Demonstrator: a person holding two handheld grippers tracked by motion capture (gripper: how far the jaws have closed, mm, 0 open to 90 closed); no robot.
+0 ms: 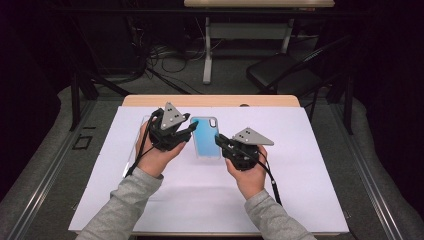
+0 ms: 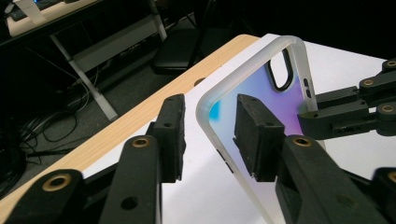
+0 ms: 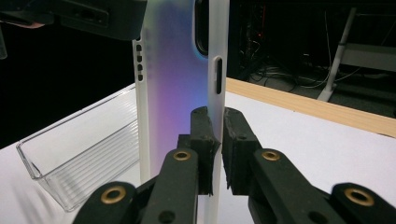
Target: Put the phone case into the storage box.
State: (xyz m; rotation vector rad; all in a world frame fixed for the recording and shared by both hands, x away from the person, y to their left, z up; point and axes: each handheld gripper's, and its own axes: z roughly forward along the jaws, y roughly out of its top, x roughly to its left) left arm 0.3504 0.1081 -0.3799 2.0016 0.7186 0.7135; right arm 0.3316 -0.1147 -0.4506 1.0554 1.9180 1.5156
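Phone case (image 3: 180,70) edge between jaws

Translucent blue-to-purple phone case (image 1: 205,137) with frosted white rim, held above the white-covered table (image 1: 310,190) mid-centre.

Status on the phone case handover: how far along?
Done: the right gripper is clamped on one side rim of the phone case, holding it off the white mat.
In hand: the left gripper straddles the opposite rim, jaws closing in but a gap remains at the pads.
Left: complete the left grip. The clear tray beside it may be the destination, but that's a guess.
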